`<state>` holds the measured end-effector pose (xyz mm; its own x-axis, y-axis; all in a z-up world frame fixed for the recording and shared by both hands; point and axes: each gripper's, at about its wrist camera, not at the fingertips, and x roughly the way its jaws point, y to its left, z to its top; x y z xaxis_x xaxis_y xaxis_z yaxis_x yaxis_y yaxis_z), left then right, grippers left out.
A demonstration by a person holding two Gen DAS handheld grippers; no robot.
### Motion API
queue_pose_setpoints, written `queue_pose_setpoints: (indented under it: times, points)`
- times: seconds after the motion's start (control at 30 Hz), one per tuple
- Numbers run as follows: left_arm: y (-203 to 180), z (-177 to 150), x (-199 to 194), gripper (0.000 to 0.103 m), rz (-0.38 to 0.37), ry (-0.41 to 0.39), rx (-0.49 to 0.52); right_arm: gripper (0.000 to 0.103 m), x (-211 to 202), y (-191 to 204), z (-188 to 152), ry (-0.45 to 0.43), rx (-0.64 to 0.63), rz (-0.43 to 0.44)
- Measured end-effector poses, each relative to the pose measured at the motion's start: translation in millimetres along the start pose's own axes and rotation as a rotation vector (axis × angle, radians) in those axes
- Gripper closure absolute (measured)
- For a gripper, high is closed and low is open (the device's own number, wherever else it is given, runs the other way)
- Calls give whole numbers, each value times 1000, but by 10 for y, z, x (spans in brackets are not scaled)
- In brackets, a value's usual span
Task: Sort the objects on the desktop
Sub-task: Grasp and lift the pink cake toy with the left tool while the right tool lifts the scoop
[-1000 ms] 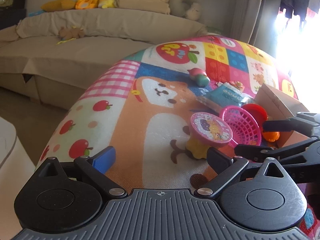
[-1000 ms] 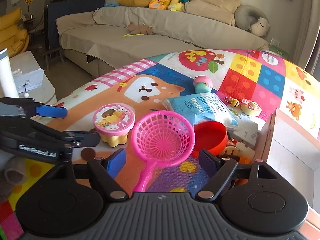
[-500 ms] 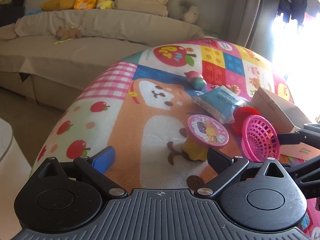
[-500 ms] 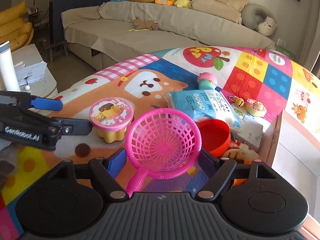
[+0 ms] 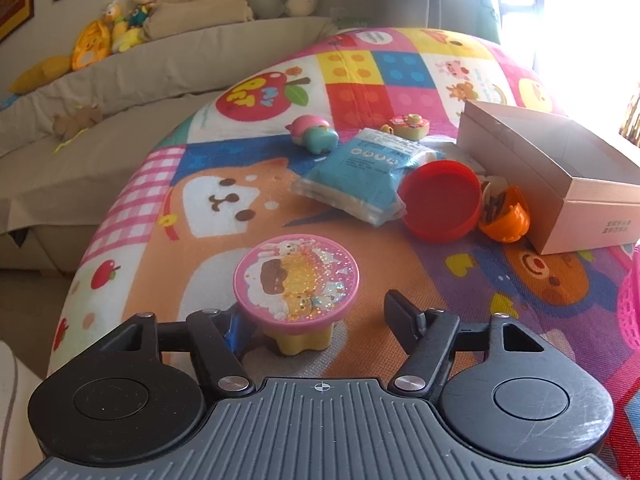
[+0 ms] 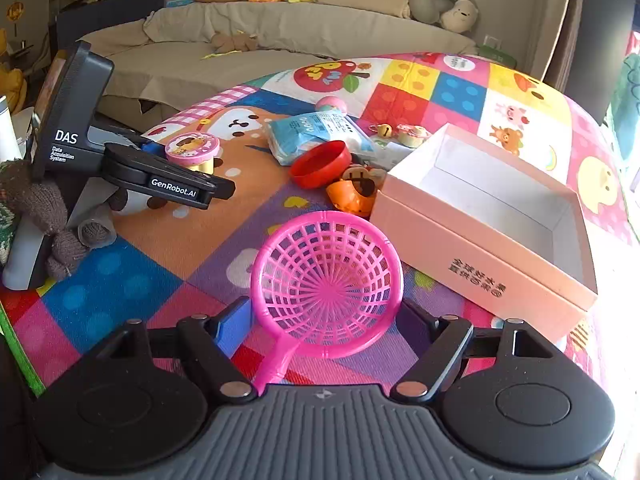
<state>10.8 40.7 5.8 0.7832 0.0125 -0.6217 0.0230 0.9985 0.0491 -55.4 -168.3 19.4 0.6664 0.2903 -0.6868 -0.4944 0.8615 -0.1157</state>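
Note:
A yellow cup with a pink glitter lid stands on the colourful play mat between the fingers of my left gripper. Its jaws are closing: the blue left pad is against the cup, while the right finger still stands apart from it. From the right wrist view the left gripper flanks the cup. My right gripper is shut on a pink plastic strainer, held by its basket above the mat, just left of an open pink box.
A red bowl, a blue packet, an orange toy, a pink-green squishy toy and a small cake charm lie between cup and box. A gloved hand holds the left gripper. A sofa stands beyond.
My left gripper has slid right so the cup now sits between its fingers, and its jaws have narrowed. My right gripper has carried the strainer rightward, up beside the box.

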Motion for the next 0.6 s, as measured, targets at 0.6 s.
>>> queue_pose_setpoints:
  times: [0.6]
  points:
    - [-659,529,-1015,59,-197,-267,133,24,-1235,-628,-35,-283,107,-240]
